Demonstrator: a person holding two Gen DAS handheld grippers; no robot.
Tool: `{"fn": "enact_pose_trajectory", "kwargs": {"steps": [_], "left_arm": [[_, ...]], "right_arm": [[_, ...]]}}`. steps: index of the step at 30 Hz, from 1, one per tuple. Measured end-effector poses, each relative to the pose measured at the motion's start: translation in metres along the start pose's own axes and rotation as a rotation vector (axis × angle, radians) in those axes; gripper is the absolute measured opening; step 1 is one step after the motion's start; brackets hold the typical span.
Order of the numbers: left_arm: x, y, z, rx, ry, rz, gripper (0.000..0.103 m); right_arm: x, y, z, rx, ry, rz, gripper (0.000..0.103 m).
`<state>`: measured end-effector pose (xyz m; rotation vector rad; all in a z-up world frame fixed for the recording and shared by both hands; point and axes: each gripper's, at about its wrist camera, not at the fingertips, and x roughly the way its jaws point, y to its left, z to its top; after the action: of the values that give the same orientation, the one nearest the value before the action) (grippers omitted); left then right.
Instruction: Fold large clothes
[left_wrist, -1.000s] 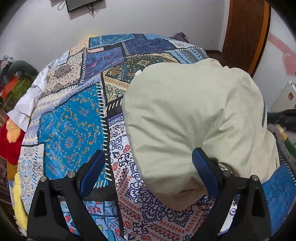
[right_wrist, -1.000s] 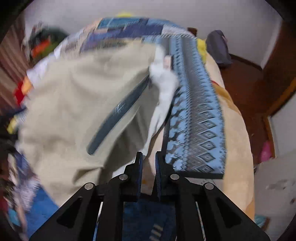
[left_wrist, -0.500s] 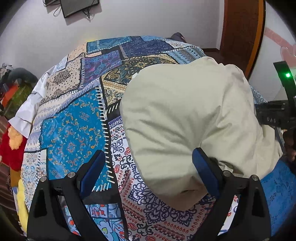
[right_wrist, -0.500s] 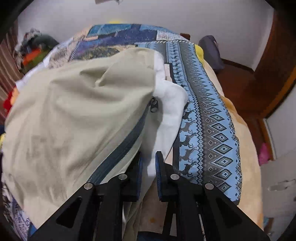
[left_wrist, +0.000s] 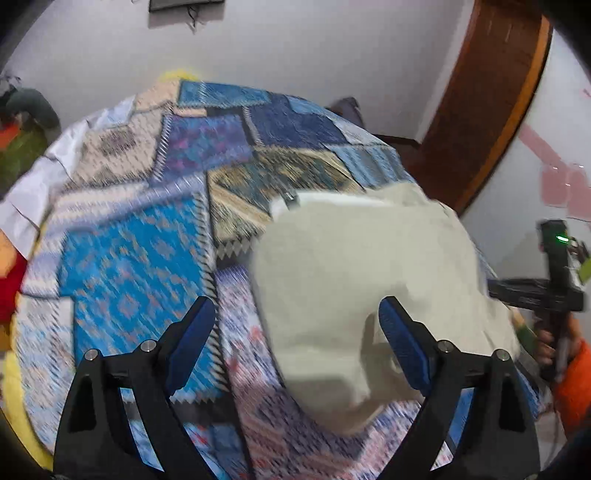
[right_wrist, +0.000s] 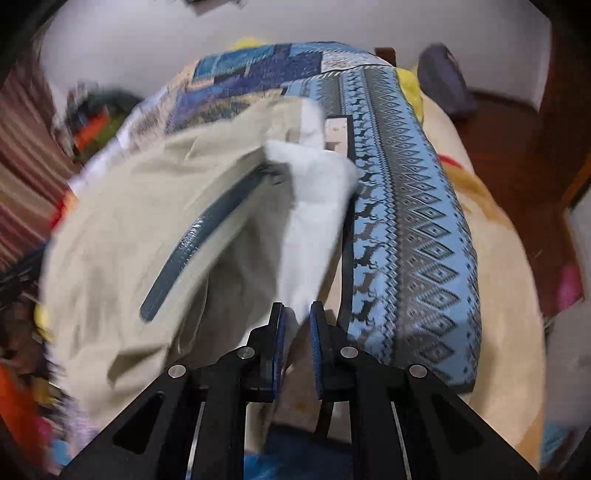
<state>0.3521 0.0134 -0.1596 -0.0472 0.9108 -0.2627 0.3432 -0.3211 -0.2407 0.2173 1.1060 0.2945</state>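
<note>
A large beige jacket (left_wrist: 351, 277) lies bunched on the bed, and its near corner reaches in between the fingers of my left gripper (left_wrist: 295, 310). Those jaws are wide and closing, with the blue pads (left_wrist: 399, 339) clear of the cloth. In the right wrist view the jacket (right_wrist: 129, 229) shows a dark blue zipper (right_wrist: 192, 240) and white lining (right_wrist: 314, 192). My right gripper (right_wrist: 295, 310) is shut on the lining's lower edge, which hangs lifted.
A patchwork bedspread (left_wrist: 140, 258) covers the bed. A blue patterned blanket strip (right_wrist: 406, 221) runs along its right side over a cream cover (right_wrist: 498, 277). An orange-sleeved hand (left_wrist: 570, 376) is at the right, a wooden door (left_wrist: 491, 92) beyond, piled clothes (left_wrist: 22, 140) at the left.
The left gripper has pulled up and back, so the jacket looks smaller and farther off. The right gripper stays shut on the lining and has shifted with it; the view is blurred.
</note>
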Motion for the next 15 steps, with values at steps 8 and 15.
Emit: {"fn": "enact_pose_trajectory", "kwargs": {"steps": [8, 15], "left_arm": [[0.052, -0.041, 0.007, 0.074, 0.091, -0.046, 0.093], [0.068, -0.045, 0.001, 0.056, 0.128, -0.056, 0.099]], "right_arm": [[-0.048, 0.003, 0.018, 0.071, -0.109, 0.122, 0.009], [0.008, 0.028, 0.031, 0.014, -0.059, -0.023, 0.009]]}}
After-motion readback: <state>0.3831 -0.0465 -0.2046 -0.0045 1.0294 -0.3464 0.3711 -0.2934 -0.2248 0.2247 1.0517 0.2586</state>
